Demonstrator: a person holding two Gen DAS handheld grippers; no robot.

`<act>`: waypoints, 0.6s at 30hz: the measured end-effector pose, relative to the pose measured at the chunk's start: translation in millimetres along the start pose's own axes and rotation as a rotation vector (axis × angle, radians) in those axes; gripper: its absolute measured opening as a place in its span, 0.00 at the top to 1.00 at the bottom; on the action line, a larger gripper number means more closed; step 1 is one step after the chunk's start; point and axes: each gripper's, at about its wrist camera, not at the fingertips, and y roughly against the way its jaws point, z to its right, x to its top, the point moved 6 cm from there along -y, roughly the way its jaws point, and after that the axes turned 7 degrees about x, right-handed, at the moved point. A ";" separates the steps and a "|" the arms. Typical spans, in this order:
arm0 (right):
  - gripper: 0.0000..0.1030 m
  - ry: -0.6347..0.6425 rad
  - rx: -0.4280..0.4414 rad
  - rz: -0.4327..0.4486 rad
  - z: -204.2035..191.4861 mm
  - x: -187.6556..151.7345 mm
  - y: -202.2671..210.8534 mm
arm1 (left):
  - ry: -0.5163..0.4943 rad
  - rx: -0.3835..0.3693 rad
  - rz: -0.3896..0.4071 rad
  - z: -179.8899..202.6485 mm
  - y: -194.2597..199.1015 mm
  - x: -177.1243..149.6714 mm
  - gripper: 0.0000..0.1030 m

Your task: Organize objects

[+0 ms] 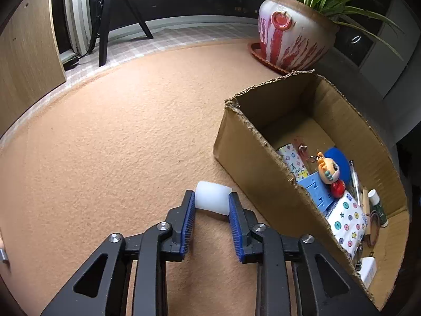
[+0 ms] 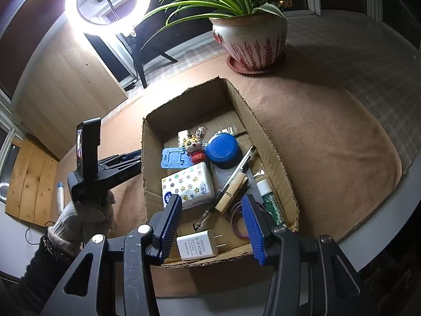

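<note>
A small white translucent block (image 1: 213,204) lies on the orange felt mat (image 1: 118,131), just left of the cardboard box (image 1: 252,158). My left gripper (image 1: 211,194) is shut on it, blue pads pressed against both its sides. In the right wrist view my right gripper (image 2: 211,197) hangs open over the near end of the box (image 2: 263,137), nothing between its fingers. Inside the box lie a tissue pack (image 2: 188,187), a blue round lid (image 2: 222,150), a toy figure keychain (image 2: 194,148), a white charger (image 2: 197,245), a pen (image 2: 236,173) and a glue stick (image 2: 268,197).
A potted plant (image 1: 292,34) on a saucer stands behind the box at the mat's far edge. A ring light (image 2: 108,2) on a tripod (image 1: 108,26) and a wooden panel (image 1: 26,39) stand at the far left. A gloved hand (image 2: 79,218) holds the left gripper's handle.
</note>
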 end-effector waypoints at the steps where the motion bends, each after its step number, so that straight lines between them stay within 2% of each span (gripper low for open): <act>1: 0.57 0.005 0.002 -0.001 -2.5 0.3 -0.3 | -0.001 0.016 -0.001 -1.8 0.4 -0.8 0.80; 5: 0.57 0.030 0.016 -0.005 -13.9 2.7 -3.4 | 0.033 0.046 -0.010 -19.7 3.6 -3.6 0.84; 14: 0.57 0.126 0.088 -0.035 -65.6 9.4 -26.0 | 0.133 0.113 -0.022 -76.3 21.7 -27.0 0.84; 16: 0.57 0.156 0.110 -0.045 -83.5 12.4 -35.1 | 0.157 0.129 -0.013 -88.4 27.1 -31.9 0.78; 18: 0.57 0.186 0.137 -0.061 -102.2 16.2 -45.5 | 0.192 0.123 -0.007 -102.6 34.0 -36.5 0.57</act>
